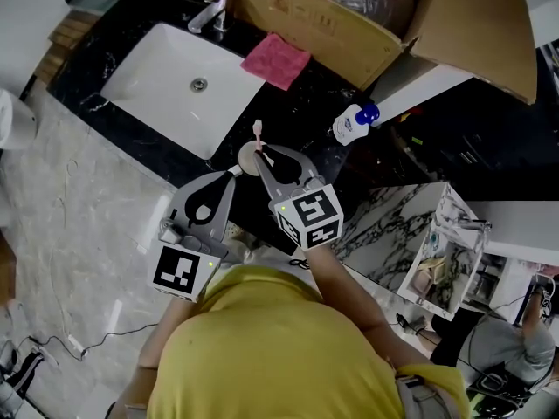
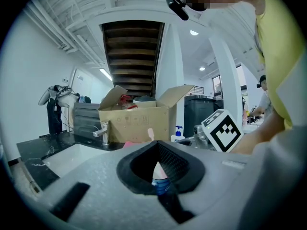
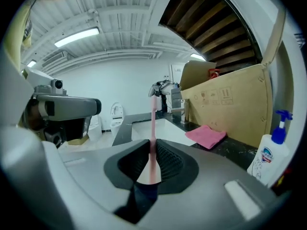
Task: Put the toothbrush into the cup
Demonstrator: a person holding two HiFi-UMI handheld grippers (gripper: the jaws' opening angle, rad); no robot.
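The pink toothbrush [image 3: 152, 123] stands upright, its handle clamped in the narrow jaws of the right gripper [image 3: 152, 175]. Its bristles are above them and its long axis points down at the cup [image 1: 250, 156] just below. The left gripper [image 2: 160, 182], jaws nearly together, seems to pinch that cup. Straight down looks free, and the sink [image 1: 166, 94] lies beyond.

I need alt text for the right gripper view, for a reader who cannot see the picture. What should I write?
The right gripper is closed on a pink toothbrush that stands upright, head up. Beyond lie a white sink in a dark counter, a pink cloth, a cardboard box and a spray bottle.
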